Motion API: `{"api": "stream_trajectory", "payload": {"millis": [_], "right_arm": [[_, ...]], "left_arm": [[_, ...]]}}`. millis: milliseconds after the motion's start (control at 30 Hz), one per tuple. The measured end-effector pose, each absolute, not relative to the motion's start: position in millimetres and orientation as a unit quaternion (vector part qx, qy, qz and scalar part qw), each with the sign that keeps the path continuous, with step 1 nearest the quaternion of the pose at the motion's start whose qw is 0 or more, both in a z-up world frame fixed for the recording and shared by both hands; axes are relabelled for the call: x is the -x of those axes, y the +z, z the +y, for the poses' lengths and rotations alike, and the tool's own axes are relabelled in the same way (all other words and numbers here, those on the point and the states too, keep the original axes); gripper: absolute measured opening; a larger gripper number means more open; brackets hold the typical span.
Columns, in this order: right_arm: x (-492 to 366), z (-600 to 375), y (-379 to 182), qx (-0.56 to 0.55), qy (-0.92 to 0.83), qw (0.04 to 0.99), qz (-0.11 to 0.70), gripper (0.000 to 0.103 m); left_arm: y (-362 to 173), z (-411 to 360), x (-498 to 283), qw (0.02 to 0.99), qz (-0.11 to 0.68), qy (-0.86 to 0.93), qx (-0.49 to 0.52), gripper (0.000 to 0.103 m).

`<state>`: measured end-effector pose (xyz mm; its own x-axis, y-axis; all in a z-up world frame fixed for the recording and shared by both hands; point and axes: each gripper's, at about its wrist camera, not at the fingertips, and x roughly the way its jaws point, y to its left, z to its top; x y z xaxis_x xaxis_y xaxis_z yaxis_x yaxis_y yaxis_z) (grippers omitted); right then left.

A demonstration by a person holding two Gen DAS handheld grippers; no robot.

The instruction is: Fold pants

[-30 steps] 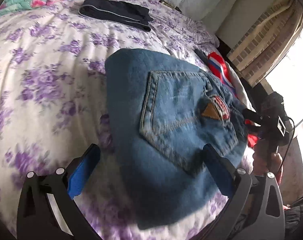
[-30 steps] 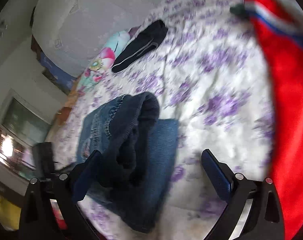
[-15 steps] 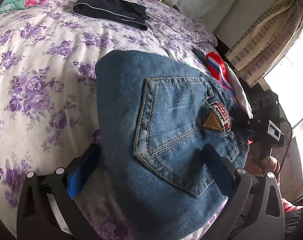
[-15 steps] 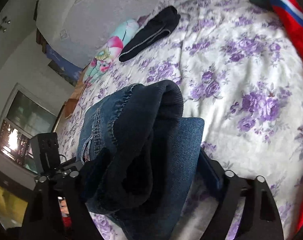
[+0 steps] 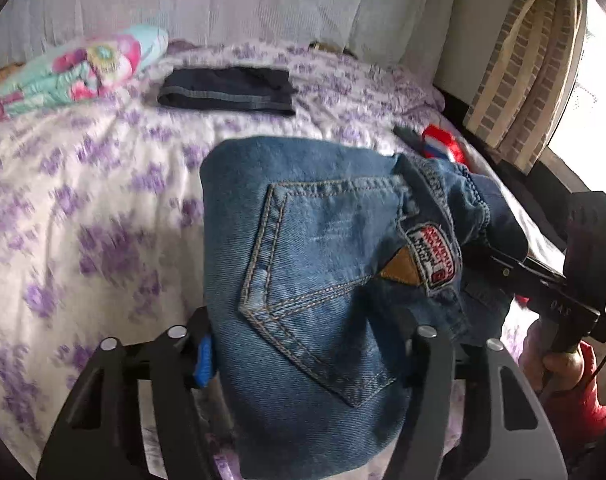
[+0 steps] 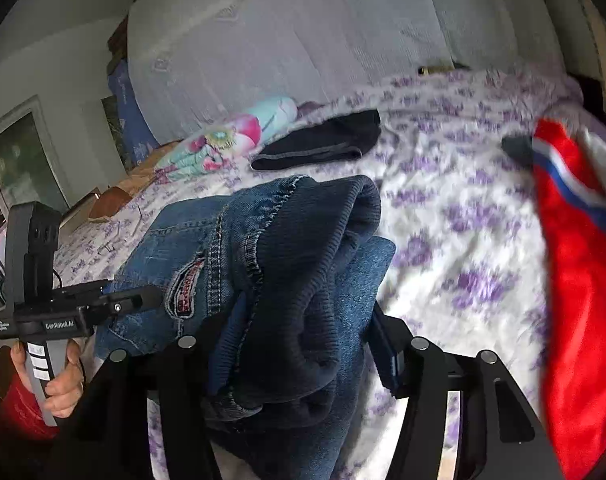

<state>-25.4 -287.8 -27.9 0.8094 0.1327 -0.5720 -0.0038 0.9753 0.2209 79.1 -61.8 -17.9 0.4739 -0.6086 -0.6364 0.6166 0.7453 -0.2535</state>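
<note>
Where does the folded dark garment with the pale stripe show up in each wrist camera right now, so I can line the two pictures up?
Left wrist view: the dark folded garment lies upper centre, on the floral bedspread beyond the jeans.
Right wrist view: it lies centre, slightly above the middle, again behind the jeans.
Shared landmark: the pink-and-teal floral pillow just left of the garment in both.
</note>
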Motion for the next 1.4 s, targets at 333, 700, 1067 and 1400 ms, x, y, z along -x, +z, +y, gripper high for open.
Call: {"api": "stream_trajectory", "payload": {"millis": [333,700,1067,1400], "right_arm": [[-58.5,-315.1,80.6,-0.126,0.039,0.970,0.204,0.058],[-211.8,-321.0,126.8,-0.080,0.007,0.991,0.109,0.058],[-334.5,-338.4,55.4,-0.073,-0.031,0.985,0.154,0.058],[-387.6,-354.9,-4.8,-0.076,-0.057,0.973,0.211,0.058]], "left_arm": [[110.3,-89.7,-143.7,0.912,0.252,-0.320,-0.041,0.060],[178.6,-120.0,-278.7,0.953,0.175,-0.248,-0.021,0.062],[95.4,-137.8,-415.1,0.938,0.253,-0.236,0.037,0.062],[27.2,-155.0,-475.0,0.916,0.314,-0.241,0.058,0.061]]}}
